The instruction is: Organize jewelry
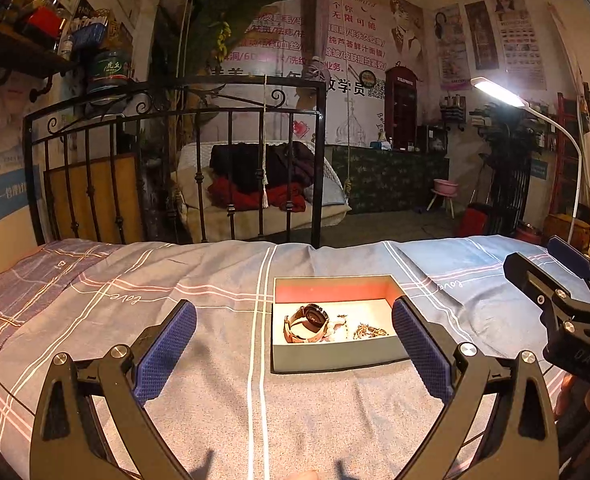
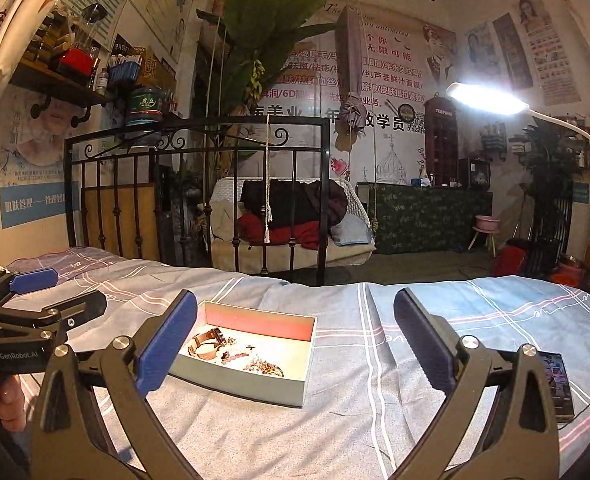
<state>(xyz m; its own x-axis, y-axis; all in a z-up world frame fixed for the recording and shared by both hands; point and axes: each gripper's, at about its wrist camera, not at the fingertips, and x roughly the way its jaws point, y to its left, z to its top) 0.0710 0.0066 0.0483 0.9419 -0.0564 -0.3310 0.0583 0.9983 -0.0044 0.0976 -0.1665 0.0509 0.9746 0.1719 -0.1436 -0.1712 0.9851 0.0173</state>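
Note:
A shallow grey box (image 1: 337,360) with a red inner wall lies on the bed. It holds a brown-strap watch (image 1: 306,322), a gold chain (image 1: 369,332) and small pale pieces. The box also shows in the right wrist view (image 2: 239,384), with the watch (image 2: 205,345) and beaded jewelry (image 2: 263,368) inside. My left gripper (image 1: 295,344) is open and empty, just short of the box. My right gripper (image 2: 295,336) is open and empty, with the box by its left finger. Each gripper shows in the other's view: the right one (image 1: 551,280) and the left one (image 2: 61,294).
A blue-grey plaid bedsheet (image 1: 175,280) covers the bed. A black iron footboard (image 1: 175,120) stands at the far edge. A phone (image 2: 557,384) lies on the sheet at the right. A lit white floor lamp (image 2: 487,100) arches over the right side.

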